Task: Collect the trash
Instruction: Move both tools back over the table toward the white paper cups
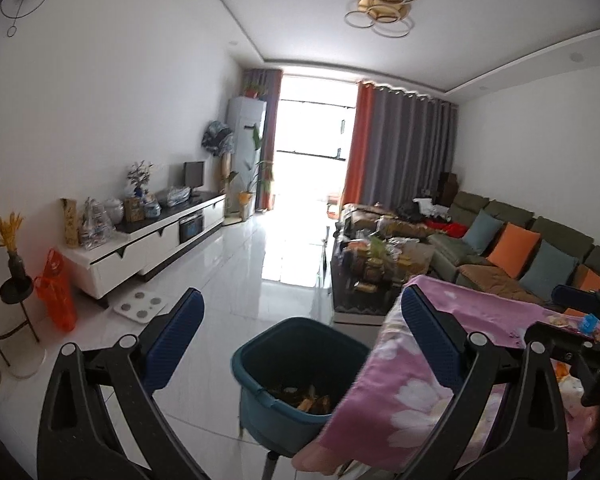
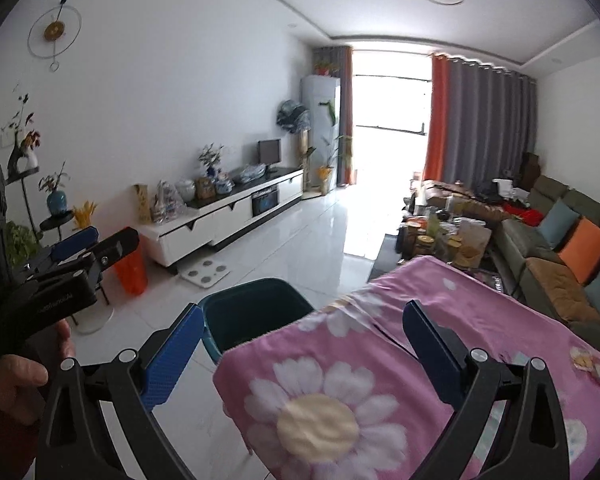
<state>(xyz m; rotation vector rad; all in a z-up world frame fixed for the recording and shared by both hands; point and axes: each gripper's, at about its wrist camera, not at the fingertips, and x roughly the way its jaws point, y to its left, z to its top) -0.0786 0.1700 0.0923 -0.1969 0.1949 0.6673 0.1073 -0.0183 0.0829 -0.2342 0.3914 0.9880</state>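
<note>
- Dark teal plastic trash bin is standing on the glossy white tile floor, right against the near edge of the surface covered with a pink floral cloth; the cloth's corner is overlapping the bin's rim in both views.
- Brownish-orange scraps are lying in the bottom of the bin; can't tell what they are.
- More small trash bits are sitting on the cloth at its far right side, next to a small blue item.
- Left gripper is hovering above the bin, jaws wide apart, nothing between them.
- Right gripper is hanging over the cloth edge and bin rim, jaws fully spread, holding nothing.
- A hand is gripping the left tool's handle at the left edge of the right wrist view.
- Beyond the bin: white bathroom scale on the floor, orange plastic bag by the long white TV cabinet.
- Cluttered coffee table is sitting past the surface, olive sofa with orange and blue cushions along the right wall.
</note>
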